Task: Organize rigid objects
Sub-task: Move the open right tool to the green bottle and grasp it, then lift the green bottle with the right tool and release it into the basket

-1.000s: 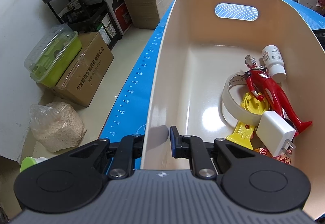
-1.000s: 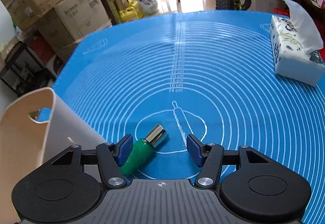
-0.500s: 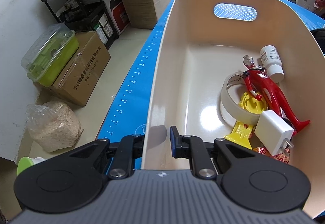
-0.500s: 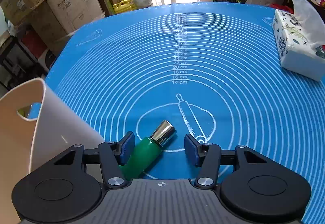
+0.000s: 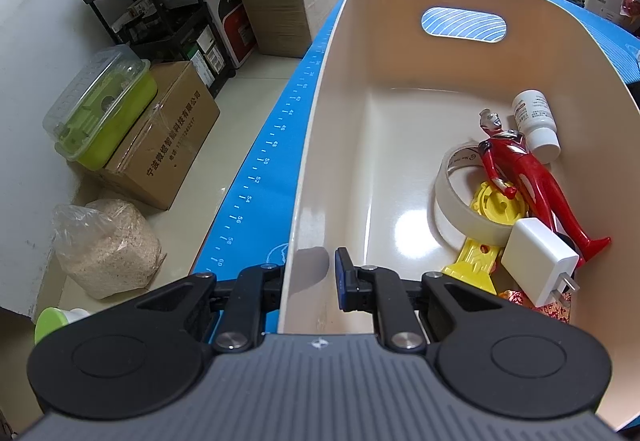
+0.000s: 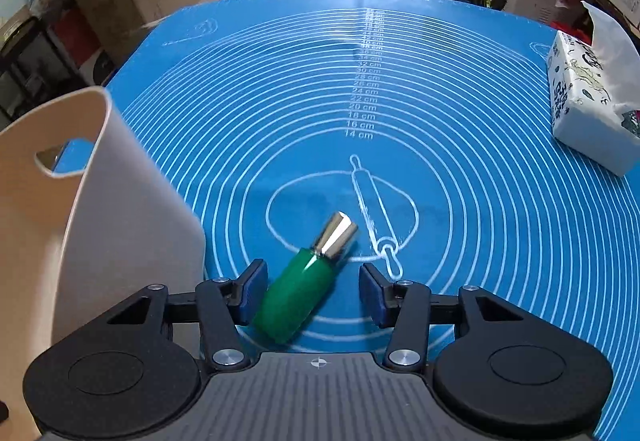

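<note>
Closing our right hand-held gripper (image 6: 313, 291) around a green bottle (image 6: 296, 295) with a shiny metal cap, lying tilted on the blue mat (image 6: 440, 101); left pad touches it, right pad still apart, so nothing grasped. Our left hand-held gripper (image 5: 308, 277) is clenched on the smooth cream bin (image 5: 320, 161) wall. Inside: red figure (image 5: 524, 181), tape roll (image 5: 452, 201), white charger (image 5: 538, 267), white bottle (image 5: 536, 121).

The left gripper (image 5: 310, 273) clamps the near wall of the cream bin (image 5: 340, 89). Inside lie a red figure (image 5: 520, 169), tape roll (image 5: 456, 209), white charger (image 5: 538, 265) and white bottle (image 5: 536, 121).
</note>
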Tool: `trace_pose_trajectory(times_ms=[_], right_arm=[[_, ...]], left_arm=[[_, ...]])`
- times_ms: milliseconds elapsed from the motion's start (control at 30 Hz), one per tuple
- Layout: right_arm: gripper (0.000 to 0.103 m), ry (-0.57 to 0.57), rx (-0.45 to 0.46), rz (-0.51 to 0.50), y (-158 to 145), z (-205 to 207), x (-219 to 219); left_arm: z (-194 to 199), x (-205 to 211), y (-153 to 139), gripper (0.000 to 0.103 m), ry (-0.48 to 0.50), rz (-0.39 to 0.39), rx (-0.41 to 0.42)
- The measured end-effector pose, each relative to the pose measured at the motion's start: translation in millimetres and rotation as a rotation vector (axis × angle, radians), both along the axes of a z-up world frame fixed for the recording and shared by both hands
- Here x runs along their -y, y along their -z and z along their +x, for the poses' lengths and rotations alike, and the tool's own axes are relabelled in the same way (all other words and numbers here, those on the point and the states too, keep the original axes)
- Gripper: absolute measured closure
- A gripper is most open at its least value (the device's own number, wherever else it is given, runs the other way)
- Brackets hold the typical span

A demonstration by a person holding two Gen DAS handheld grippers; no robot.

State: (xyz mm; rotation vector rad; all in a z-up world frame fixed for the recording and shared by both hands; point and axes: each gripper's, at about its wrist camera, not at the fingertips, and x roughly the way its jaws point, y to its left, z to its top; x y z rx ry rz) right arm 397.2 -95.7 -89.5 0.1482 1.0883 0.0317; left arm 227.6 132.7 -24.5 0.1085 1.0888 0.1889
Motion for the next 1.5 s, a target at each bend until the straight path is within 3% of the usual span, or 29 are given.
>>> trace_pose_trajectory(times_ms=[133,200,467,700,1067,1267,1500], right_arm=[[0.058,-0.012,-0.007,0.017,0,-5,-3],[0.067,-0.025,0.003,-0.035,0,-10,-8],[0.067,0.011,0.048,-0.025,1,-23,2],[0.067,0.046,0.107,0.000,-18,-39,14],[0.067,0.069,0.101,0.080,-26,-39,28],[0.067,0.094,0.164,0.148,-53,-46,40],[0.067,0.026,0.256,0.226,-91,-68,29]], left_arm=[[0,0,-1,0.084,-0.002,-0.002,0.001],[0,1,-1,0.085,-0.001,-0.004,0.002],[-1,-2,-5,0.085,-0.008,-0.018,0.005],[-1,-4,-6,0.085,-0.010,-0.020,0.006],[0,-5,-6,0.085,-0.020,-0.014,0.008],[-1,-5,-6,0.085,-0.020,-0.015,0.008],[-1,-5,-7,0.085,-0.023,-0.020,0.010]])
